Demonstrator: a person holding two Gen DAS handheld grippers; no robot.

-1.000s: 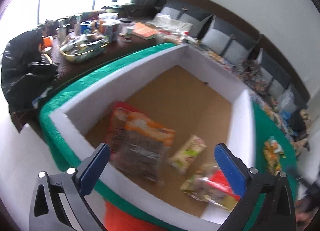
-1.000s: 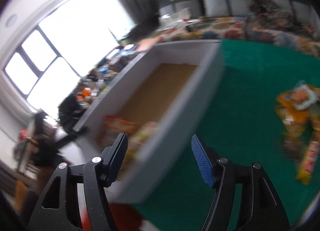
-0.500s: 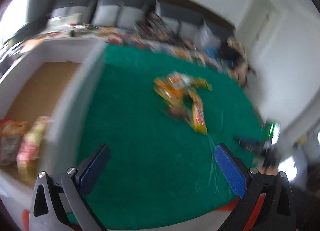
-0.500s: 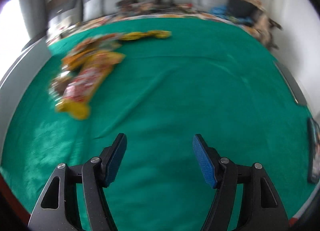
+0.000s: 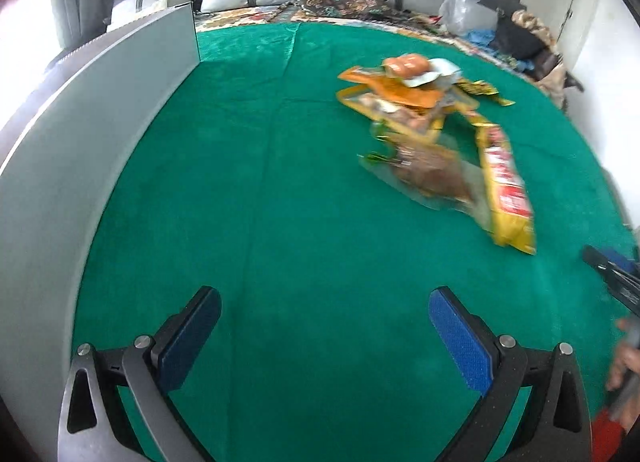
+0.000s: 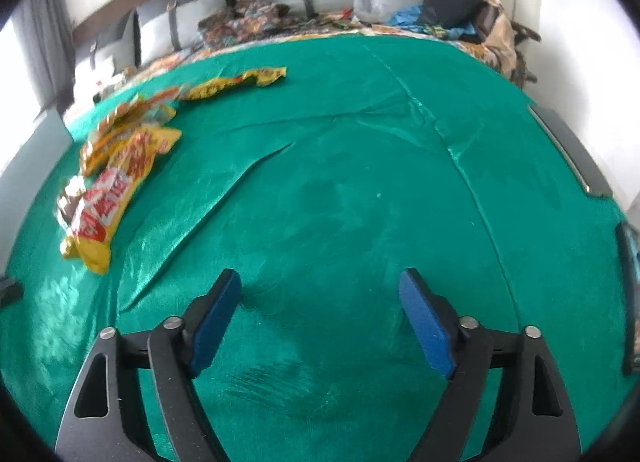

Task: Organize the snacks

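1. Left wrist view is showing the left gripper (image 5: 324,336) hanging over bare green cloth (image 5: 280,202) with its blue-padded jaws standing wide apart and nothing between them.
2. Right wrist view is showing the right gripper (image 6: 320,318) likewise empty; its jaws have just been opening wider, probably readying for a wide packet.
3. Beyond the left gripper, a loose heap of snack packets (image 5: 432,134) is lying toward the cloth's far right part, well apart from both grippers.
4. Nearest in that heap are a clear bag of brown snacks (image 5: 428,174) and a long yellow-and-red packet (image 5: 506,190), the likeliest next picks.
5. Along the cloth's left edge, the tall white foam box wall (image 5: 100,134) is standing, presumably where the snacks are going.
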